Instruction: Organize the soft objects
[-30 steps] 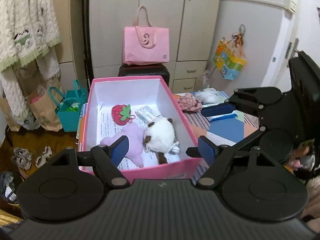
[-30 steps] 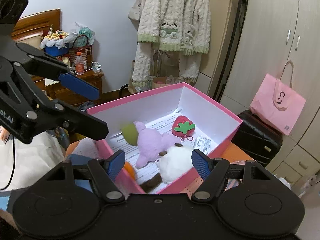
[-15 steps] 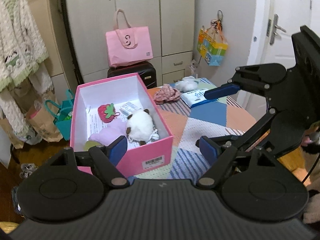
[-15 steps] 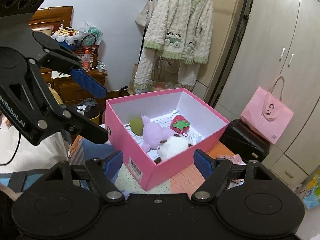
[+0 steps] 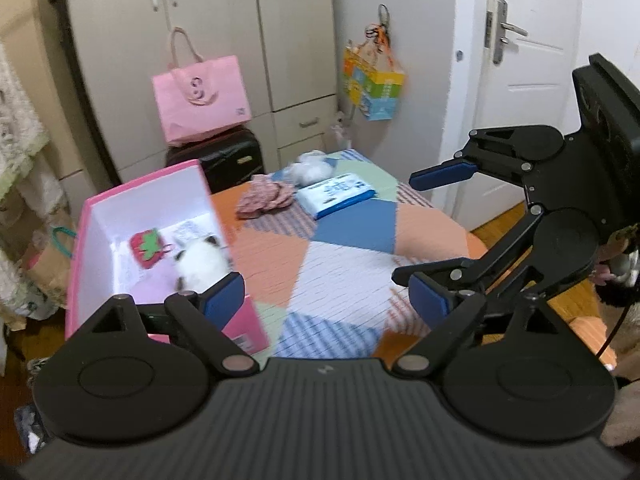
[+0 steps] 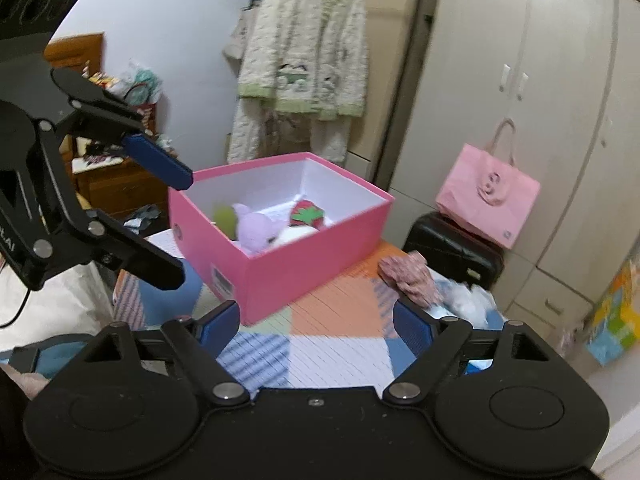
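1. On the left of the patchwork tablecloth (image 5: 344, 264) stands the pink box (image 6: 304, 256), open at the top, with soft toys inside: a green plush (image 6: 225, 219), a lilac plush (image 6: 256, 228), a strawberry plush (image 6: 307, 216) and a white plush (image 5: 202, 261). The white one lies against the box's right wall in the left wrist view.
2. Above the near edge of the cloth, the left gripper (image 5: 326, 304) hangs with its jaws spread wide and nothing between them. Its left finger overlaps the box's front corner in that view; whether it touches the box cannot be told.
3. Toward the middle and far side of the table lie a pink floral cloth (image 5: 264, 196), a white fluffy item (image 5: 310, 168) and a blue-and-white flat pack (image 5: 340, 194), all outside the box. The cloth lies just beside the pack.
4. On the right, the right gripper (image 5: 430, 236) is held above the table's right side, jaws released and wide apart, empty. In its own view it looks across the cloth toward the box.
5. Behind the table, a pink tote bag (image 5: 200, 98) sits on a black suitcase (image 5: 228, 158) in front of the wardrobe (image 5: 224, 20).
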The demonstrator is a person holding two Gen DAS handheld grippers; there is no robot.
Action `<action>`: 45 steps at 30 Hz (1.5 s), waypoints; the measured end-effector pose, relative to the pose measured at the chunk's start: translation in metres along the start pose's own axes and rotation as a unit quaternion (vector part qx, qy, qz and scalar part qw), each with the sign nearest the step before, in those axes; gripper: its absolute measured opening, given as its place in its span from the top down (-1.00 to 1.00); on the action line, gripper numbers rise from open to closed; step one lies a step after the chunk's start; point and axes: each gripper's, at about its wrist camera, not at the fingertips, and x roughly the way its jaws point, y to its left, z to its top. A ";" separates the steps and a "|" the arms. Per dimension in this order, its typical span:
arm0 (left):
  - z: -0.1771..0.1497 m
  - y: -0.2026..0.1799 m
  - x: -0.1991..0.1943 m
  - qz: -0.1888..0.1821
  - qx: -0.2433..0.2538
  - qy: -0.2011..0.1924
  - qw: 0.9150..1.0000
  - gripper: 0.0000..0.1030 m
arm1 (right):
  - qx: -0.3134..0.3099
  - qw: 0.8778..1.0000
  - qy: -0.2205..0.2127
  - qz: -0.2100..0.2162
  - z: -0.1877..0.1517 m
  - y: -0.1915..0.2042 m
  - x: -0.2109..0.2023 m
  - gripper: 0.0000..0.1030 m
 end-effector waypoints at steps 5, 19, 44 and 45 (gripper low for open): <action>0.014 -0.008 0.031 -0.011 -0.022 -0.016 1.000 -0.75 | 0.032 0.999 -0.019 -0.003 -0.024 -0.038 0.004 -0.69; 0.041 -0.005 0.136 -0.031 -0.084 -0.025 0.996 -0.72 | 0.112 0.991 -0.053 0.046 -0.076 -0.135 0.075 -0.69; 0.053 0.030 0.314 0.023 -0.248 0.010 0.968 -0.34 | 0.126 0.991 0.039 0.015 -0.101 -0.206 0.190 -0.68; 0.053 0.032 0.317 0.024 -0.256 0.009 0.966 -0.34 | 0.130 0.990 0.045 0.018 -0.101 -0.206 0.194 -0.67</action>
